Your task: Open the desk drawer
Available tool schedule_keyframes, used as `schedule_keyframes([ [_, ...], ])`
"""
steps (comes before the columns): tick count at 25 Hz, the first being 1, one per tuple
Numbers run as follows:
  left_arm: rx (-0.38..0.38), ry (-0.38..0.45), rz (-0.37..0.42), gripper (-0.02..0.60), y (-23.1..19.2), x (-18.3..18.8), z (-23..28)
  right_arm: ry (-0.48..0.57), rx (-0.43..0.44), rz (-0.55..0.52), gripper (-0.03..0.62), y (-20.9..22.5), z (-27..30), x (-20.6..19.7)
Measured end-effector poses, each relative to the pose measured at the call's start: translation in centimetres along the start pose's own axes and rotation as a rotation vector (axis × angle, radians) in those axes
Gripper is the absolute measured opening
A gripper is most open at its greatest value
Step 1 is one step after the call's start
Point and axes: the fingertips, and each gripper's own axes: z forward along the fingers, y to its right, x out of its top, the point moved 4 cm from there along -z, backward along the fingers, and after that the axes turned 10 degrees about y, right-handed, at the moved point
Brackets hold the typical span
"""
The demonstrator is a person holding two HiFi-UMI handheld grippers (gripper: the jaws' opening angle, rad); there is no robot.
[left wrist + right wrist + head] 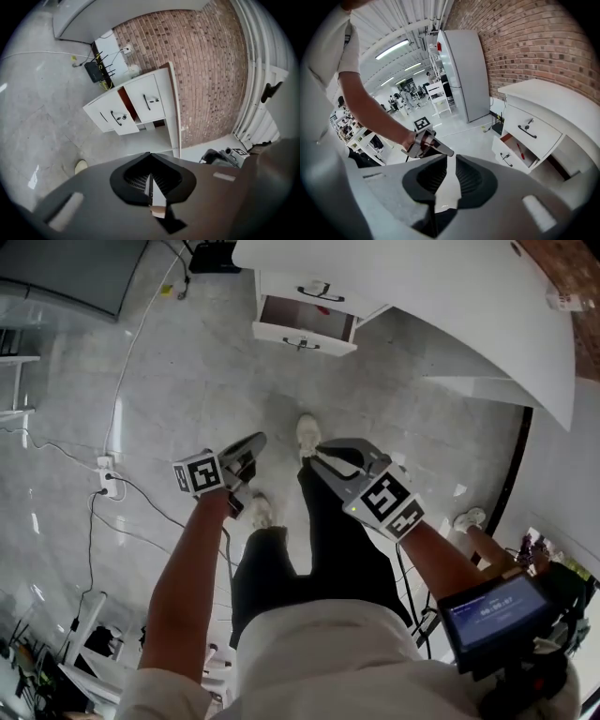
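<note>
The white desk [441, 306] stands at the top of the head view. Its lower drawer [302, 326] is pulled out, and the upper drawer [319, 292] with a black handle is shut. The open drawer [513, 152] shows a red thing inside in the right gripper view, and it also shows in the left gripper view [115, 117]. My left gripper [255, 442] [150, 157] hangs over the floor, well short of the desk, its jaws shut on nothing. My right gripper [314, 454] [449, 159] is beside it, with a narrow gap between its jaws and nothing in it.
A person's shoes [307, 432] stand on the grey tiled floor under the grippers. Cables and a power strip [105, 474] lie at the left. A black box with wires [214, 254] sits by the desk. A refrigerator [464, 75] stands against the brick wall [201, 70].
</note>
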Motion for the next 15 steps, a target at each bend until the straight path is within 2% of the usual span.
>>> schedule_keyframes([
  [4,-0.048,-0.039,0.093,0.005,5.7,-0.9,-3.5,0.034,-0.039,0.001,0.046,-2.5,-1.8,1.5],
  [9,-0.117,-0.023,0.151,0.005,13.3,-1.7,-7.4,0.065,-0.066,-0.025,0.044,-5.9,-4.2,3.8],
  [13,-0.159,0.011,0.211,0.005,20.6,-0.6,-10.9,0.092,-0.07,-0.039,0.045,-9.3,-5.5,6.4],
  [15,-0.174,0.012,0.237,0.005,22.5,-0.3,-11.9,0.103,-0.067,-0.054,0.045,-10.1,-5.5,7.2],
])
